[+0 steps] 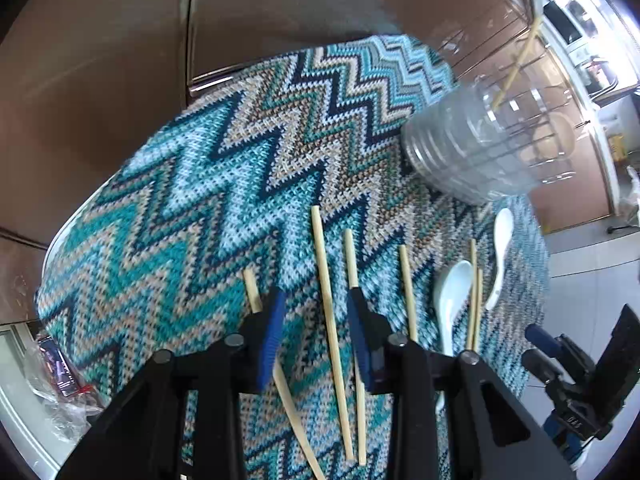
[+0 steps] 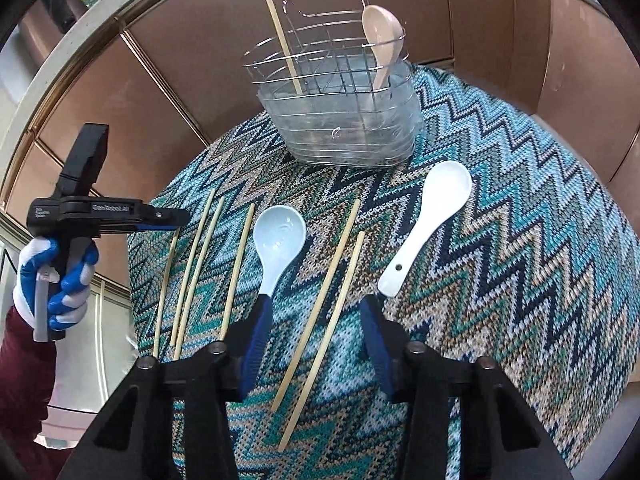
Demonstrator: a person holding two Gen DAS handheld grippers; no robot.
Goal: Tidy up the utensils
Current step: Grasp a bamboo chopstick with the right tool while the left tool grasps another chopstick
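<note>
right gripper (image 2: pixel 316 320): jaws wide apart, holding nothing, hovering over the near edge of the cloth (image 2: pixel 520 240).
chopstick pair (image 2: pixel 320 312): closest item; lies between the right fingers, long axis running near-left to far-right, roughly in line with the reach toward the caddy (image 2: pixel 336 120). The two sticks are side by side, just apart.
pale blue spoon (image 2: pixel 276 240): left of the pair as seen facing the caddy; handle end sits at the right gripper's left fingertip (image 2: pixel 260 312), bowl pointing toward the caddy.
white spoon (image 2: pixel 428 220): right of the pair, handle near, bowl toward the caddy, tilted right.
loose chopsticks (image 2: pixel 196 268): four sticks further left of the blue spoon, all roughly parallel, pointing toward the caddy.
left gripper (image 1: pixel 316 300): also spread wide and empty; over those left sticks, with one long chopstick (image 1: pixel 330 320) running lengthwise between its fingers.
caddy: far end of the cloth, upright; one chopstick (image 2: pixel 284 44) in its left side, a pink spoon (image 2: pixel 382 40) in its right side.
nearer arm: right for the pair and both spoons, left for the left-hand sticks (judgement).
key relation: pair's axis runs along the gap, not across it, so closing should catch a stick across its width; grabbing both at once may leave one loose (judgement).
</note>
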